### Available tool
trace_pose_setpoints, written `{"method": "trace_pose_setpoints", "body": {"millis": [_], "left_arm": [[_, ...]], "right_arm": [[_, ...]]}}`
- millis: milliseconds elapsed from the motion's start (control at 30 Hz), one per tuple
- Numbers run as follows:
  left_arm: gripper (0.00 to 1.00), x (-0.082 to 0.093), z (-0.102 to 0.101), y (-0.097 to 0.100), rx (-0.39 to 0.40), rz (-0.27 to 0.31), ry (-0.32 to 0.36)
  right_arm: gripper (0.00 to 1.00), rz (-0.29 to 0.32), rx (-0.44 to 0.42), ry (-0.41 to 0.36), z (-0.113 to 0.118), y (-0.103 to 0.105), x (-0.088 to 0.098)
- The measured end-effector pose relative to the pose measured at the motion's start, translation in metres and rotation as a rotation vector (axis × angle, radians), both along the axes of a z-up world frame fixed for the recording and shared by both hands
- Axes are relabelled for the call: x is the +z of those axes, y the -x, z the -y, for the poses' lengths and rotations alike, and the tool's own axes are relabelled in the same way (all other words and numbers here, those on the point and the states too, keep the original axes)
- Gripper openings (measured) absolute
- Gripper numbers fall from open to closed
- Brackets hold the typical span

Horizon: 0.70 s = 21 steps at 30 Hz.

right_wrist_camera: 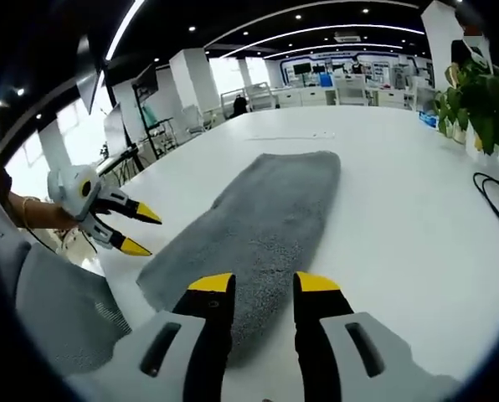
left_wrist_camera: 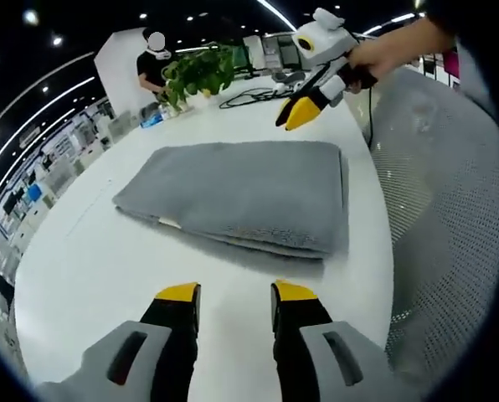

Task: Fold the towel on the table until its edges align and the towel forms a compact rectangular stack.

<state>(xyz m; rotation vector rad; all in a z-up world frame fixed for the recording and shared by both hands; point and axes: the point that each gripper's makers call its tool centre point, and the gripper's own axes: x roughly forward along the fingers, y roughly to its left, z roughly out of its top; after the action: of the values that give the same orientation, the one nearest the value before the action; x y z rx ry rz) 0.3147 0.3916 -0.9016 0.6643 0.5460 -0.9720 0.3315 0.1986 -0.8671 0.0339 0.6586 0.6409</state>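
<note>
A grey towel (left_wrist_camera: pixel 241 197) lies folded in layers on the white table (left_wrist_camera: pixel 90 276), its stacked edges facing my left gripper. My left gripper (left_wrist_camera: pixel 237 293) hovers open just short of that near edge, nothing between its jaws. Beyond the towel's far right corner, a hand holds my right gripper (left_wrist_camera: pixel 298 111) open above the table. In the right gripper view the towel (right_wrist_camera: pixel 270 218) stretches away lengthwise, and my right gripper (right_wrist_camera: pixel 264 285) stands open over its near end. The left gripper (right_wrist_camera: pixel 141 231) shows open at the left, off the towel's side.
A potted plant (left_wrist_camera: pixel 201 74) and black cables (left_wrist_camera: pixel 249 98) sit at the far end of the table, with a person in black (left_wrist_camera: pixel 155 71) behind. A grey mesh chair (left_wrist_camera: pixel 442 209) stands along the table's right edge. The plant (right_wrist_camera: pixel 484 105) and cables (right_wrist_camera: pixel 496 201) are at right.
</note>
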Motion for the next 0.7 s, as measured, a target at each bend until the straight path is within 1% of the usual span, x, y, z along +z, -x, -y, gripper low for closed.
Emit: {"method": "trace_pose_setpoints", "body": {"millis": [100,200,300,400,467,533,633,700], "left_arm": [[0.37,-0.004,0.002,0.006,-0.033,0.002,-0.025],[0.37,-0.004,0.007,0.011,-0.043,-0.002,-0.009],[0.36,-0.003,0.01,0.013,-0.049,0.0,-0.003],[0.36,-0.002,0.013,0.015,-0.08,0.023,-0.022],[0.36,-0.001,0.016,0.015,-0.094,0.031,-0.029],[0.37,-0.002,0.021,0.016,-0.093,0.015,-0.012],[0.37,-0.001,0.023,0.014,-0.097,0.028,-0.011],[0.37,0.0,0.024,0.014,-0.099,0.036,-0.014]], "right_arm": [[0.27,-0.013,0.009,0.005,-0.003,0.006,-0.002],[0.27,-0.017,0.039,0.028,-0.007,0.013,-0.004],[0.27,-0.03,0.047,0.018,-0.009,0.016,-0.005],[0.27,-0.045,0.057,0.021,-0.012,0.021,-0.008],[0.27,-0.063,0.052,0.015,-0.012,0.023,-0.011],[0.27,-0.071,0.037,-0.001,-0.012,0.024,-0.013],[0.27,-0.083,0.027,0.009,-0.011,0.025,-0.017],[0.27,-0.093,0.024,0.002,-0.011,0.027,-0.019]]}}
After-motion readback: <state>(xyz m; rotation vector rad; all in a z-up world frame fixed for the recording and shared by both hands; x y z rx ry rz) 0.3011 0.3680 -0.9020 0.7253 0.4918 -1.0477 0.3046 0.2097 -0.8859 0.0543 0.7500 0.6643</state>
